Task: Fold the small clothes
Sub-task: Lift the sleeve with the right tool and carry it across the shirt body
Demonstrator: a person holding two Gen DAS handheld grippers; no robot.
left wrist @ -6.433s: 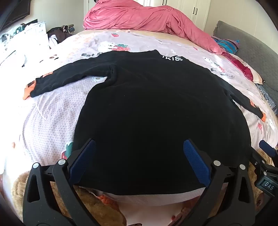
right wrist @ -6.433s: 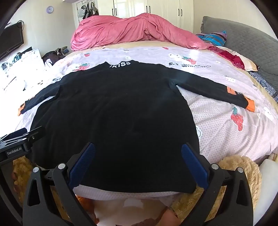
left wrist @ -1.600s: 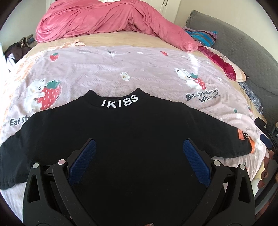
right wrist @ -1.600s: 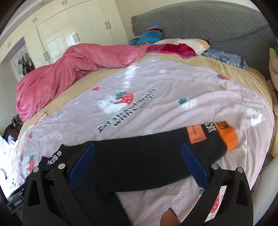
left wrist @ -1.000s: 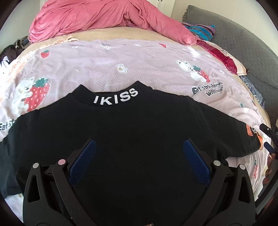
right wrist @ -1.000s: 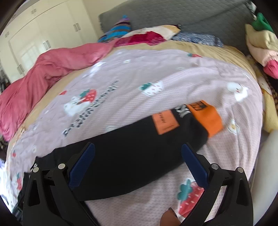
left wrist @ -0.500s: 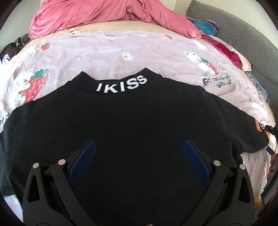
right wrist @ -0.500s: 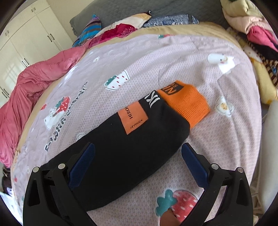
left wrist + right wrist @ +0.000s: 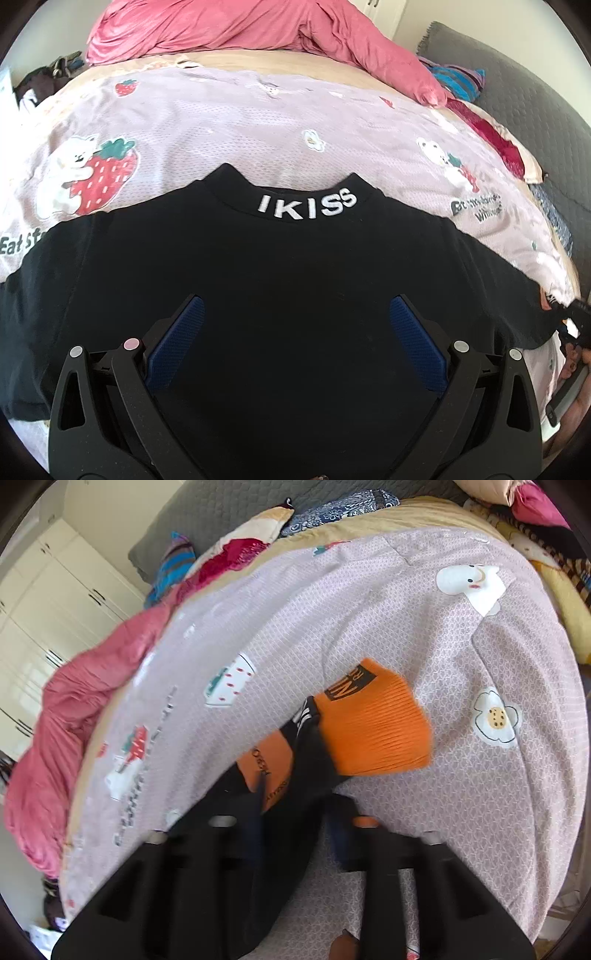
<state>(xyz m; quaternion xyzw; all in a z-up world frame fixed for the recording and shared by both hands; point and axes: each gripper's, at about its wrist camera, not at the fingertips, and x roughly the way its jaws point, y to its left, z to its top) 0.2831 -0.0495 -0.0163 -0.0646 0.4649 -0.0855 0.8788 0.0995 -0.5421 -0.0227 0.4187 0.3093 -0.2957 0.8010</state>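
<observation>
Right gripper [image 9: 295, 812], jaws just closing, is pinching the black sleeve [image 9: 306, 757] beside its orange cuff [image 9: 373, 734]. Left gripper [image 9: 295, 332] is hovering wide open. Carrying the cuff toward 9 o'clock, flat, should keep the fold clean.

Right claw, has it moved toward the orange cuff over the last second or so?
Yes. The right claw closed in along the sleeve toward the orange cuff on the bedsheet, its jaws closing on the sleeve.

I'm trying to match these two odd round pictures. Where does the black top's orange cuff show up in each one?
Left wrist view: only an orange sliver at the far right edge, at the end of the black top's sleeve.
Right wrist view: the orange cuff sits mid-picture, just beyond the right gripper, which pinches the black sleeve.
Shared landmark: the pink duvet.
</observation>
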